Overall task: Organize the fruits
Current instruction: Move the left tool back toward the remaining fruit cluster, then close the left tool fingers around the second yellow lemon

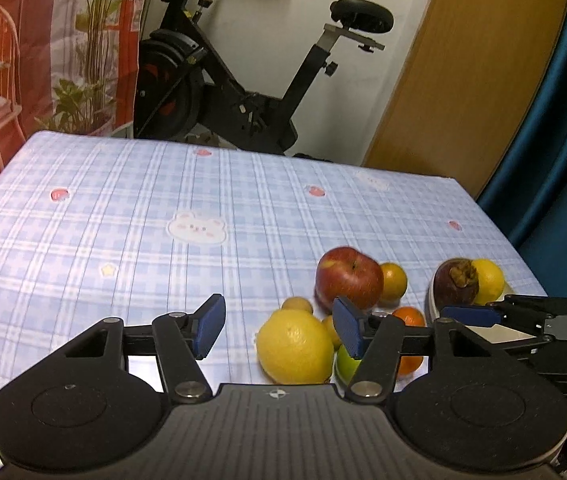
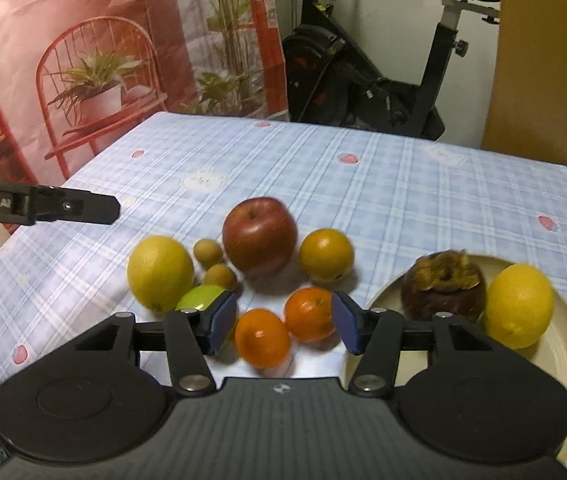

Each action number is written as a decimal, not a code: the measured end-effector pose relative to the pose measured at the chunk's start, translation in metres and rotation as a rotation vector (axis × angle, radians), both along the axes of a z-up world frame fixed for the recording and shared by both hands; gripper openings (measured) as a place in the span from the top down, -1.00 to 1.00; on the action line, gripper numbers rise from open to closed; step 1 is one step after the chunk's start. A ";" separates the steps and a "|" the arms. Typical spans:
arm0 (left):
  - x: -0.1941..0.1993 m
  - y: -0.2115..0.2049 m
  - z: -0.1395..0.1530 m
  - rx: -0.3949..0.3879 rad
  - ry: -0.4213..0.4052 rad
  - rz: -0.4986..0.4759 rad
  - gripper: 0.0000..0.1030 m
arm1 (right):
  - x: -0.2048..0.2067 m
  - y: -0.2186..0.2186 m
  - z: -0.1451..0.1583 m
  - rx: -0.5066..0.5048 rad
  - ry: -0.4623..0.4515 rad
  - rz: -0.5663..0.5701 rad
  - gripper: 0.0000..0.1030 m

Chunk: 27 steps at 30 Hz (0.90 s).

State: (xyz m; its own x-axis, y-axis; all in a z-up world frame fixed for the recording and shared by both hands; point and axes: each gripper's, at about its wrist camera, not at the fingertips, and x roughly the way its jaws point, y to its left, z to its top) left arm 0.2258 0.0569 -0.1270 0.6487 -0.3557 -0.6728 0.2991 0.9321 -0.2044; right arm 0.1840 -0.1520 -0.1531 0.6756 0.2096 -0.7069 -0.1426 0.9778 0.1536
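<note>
At your 12 o'clock stands 1 black exercise bike point(image 1: 243, 68); printed curtain point(image 2: 103, 60) at 10, wooden door point(image 1: 463, 72) at 2.

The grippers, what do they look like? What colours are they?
Both look alike. The left gripper and the right gripper are black, with a ribbed flat top, two big round discs at the sides, jointed black links with silver pins, and blue ribbed pads on the fingers. The side of the left one shows white lettering in the right wrist view. No cables or sleeves show.
</note>
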 end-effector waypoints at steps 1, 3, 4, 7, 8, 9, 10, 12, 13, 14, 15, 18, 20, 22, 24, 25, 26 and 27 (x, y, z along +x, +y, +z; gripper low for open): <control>0.000 0.002 -0.002 0.000 0.007 0.003 -0.20 | 0.001 0.003 0.000 -0.001 0.001 0.008 -0.09; 0.002 0.006 -0.005 -0.003 0.019 0.009 -0.20 | 0.002 0.009 -0.001 -0.004 -0.001 0.028 -0.09; 0.002 0.008 -0.005 -0.004 0.022 0.012 -0.20 | 0.003 0.013 -0.001 -0.005 -0.003 0.041 -0.09; 0.005 0.014 -0.005 -0.004 0.031 0.017 -0.19 | 0.007 0.023 -0.002 -0.006 -0.009 0.078 -0.09; 0.006 0.015 -0.005 -0.006 0.034 0.017 -0.20 | 0.010 0.027 -0.002 -0.006 -0.010 0.092 -0.10; 0.007 0.017 -0.005 -0.010 0.038 0.018 -0.20 | 0.012 0.031 -0.002 -0.005 -0.011 0.106 -0.09; 0.008 0.019 -0.004 -0.018 0.042 0.021 -0.20 | 0.015 0.036 -0.003 -0.003 -0.011 0.122 -0.10; 0.011 0.022 -0.005 -0.034 0.048 0.025 -0.21 | 0.020 0.046 -0.005 -0.001 -0.017 0.155 -0.10; 0.012 0.024 -0.005 -0.039 0.049 0.027 -0.21 | 0.022 0.051 -0.006 -0.001 -0.021 0.172 -0.10; 0.013 0.025 -0.004 -0.041 0.049 0.031 -0.21 | 0.025 0.057 -0.008 -0.003 -0.022 0.188 -0.11; 0.014 0.026 -0.005 -0.043 0.050 0.034 -0.21 | 0.028 0.062 -0.009 -0.007 -0.022 0.204 -0.11; 0.017 0.028 -0.005 -0.057 0.060 0.028 -0.21 | 0.035 0.077 -0.013 -0.023 -0.029 0.250 -0.11; 0.020 0.028 -0.006 -0.070 0.071 0.017 -0.22 | 0.042 0.085 -0.017 -0.041 -0.026 0.268 -0.11; 0.021 0.027 -0.009 -0.088 0.083 0.003 -0.23 | 0.045 0.090 -0.019 -0.044 -0.022 0.274 -0.14; 0.022 0.025 -0.012 -0.101 0.094 -0.019 -0.23 | 0.045 0.092 -0.021 -0.055 -0.025 0.282 -0.15; 0.022 0.024 -0.014 -0.100 0.099 -0.029 -0.26 | 0.044 0.092 -0.021 -0.056 -0.028 0.285 -0.15; 0.022 0.021 -0.016 -0.096 0.106 -0.039 -0.29 | 0.043 0.093 -0.022 -0.051 -0.028 0.288 -0.15; 0.022 0.020 -0.018 -0.094 0.111 -0.049 -0.32 | 0.043 0.093 -0.022 -0.043 -0.025 0.289 -0.15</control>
State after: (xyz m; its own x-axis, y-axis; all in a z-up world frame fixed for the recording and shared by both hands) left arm 0.2478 0.0769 -0.1455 0.5524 -0.4498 -0.7018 0.3143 0.8922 -0.3244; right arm 0.2265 -0.0593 -0.1752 0.6092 0.3665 -0.7032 -0.4197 0.9014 0.1062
